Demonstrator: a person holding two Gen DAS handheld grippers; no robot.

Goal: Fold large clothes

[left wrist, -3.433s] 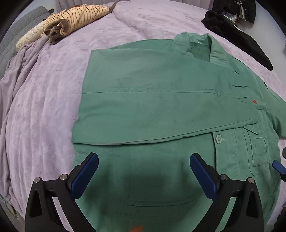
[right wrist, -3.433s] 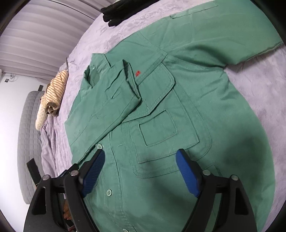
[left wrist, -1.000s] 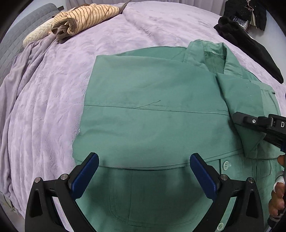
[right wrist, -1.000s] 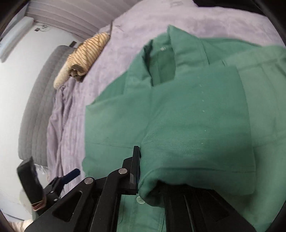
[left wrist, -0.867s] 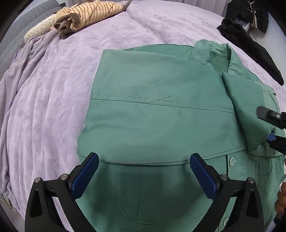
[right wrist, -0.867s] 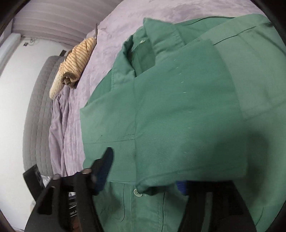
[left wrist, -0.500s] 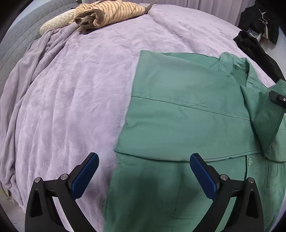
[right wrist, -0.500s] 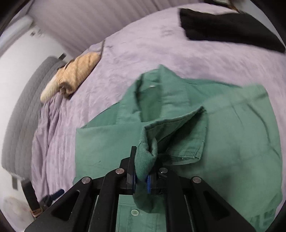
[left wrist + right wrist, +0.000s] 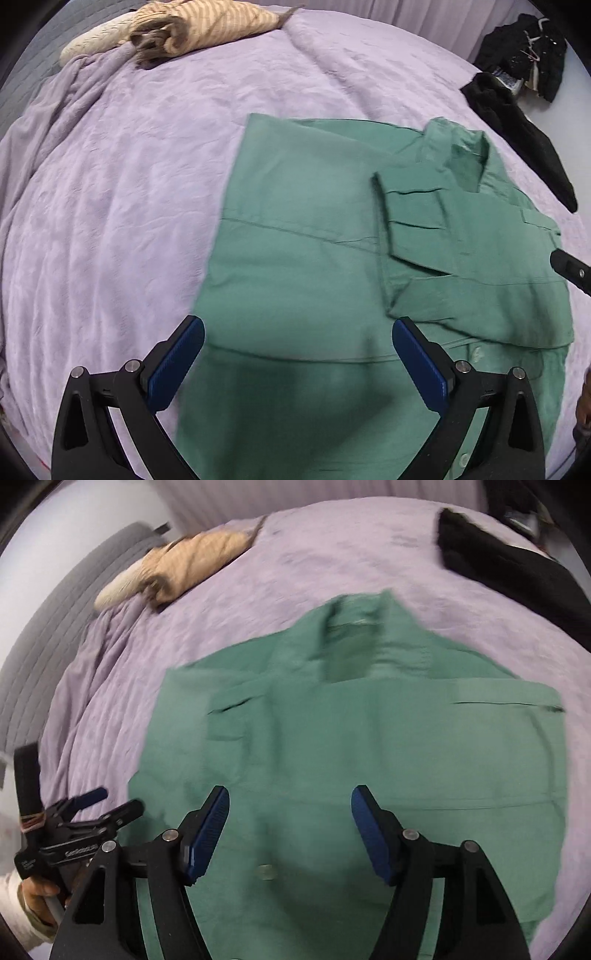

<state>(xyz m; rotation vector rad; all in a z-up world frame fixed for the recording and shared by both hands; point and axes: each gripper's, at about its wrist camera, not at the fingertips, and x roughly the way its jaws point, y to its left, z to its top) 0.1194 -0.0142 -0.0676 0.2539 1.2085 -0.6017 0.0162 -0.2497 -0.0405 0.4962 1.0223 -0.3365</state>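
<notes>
Green button-front cotton shirt (image 9: 303, 266) flat on lilac plush bed cover (image 9: 110, 192), toward near edge, collar pointing to far edge. Both sleeves folded inward across chest, likely to square body for lengthwise fold. Left hand-held gripper (image 9: 297, 363) hovering over lower shirt, fingers apart, gripping nothing. Right hand-held gripper (image 9: 290, 830) above button placket, fingers apart, empty. Striped tan garment (image 9: 207, 26) bundled at far left corner, black clothing (image 9: 517, 122) at far right edge, both well apart from shirt.

My right claw (image 9: 290, 829) has let go of the sleeve (image 9: 461, 258), which now lies folded across the green shirt (image 9: 295, 266); its jaws stand apart.
</notes>
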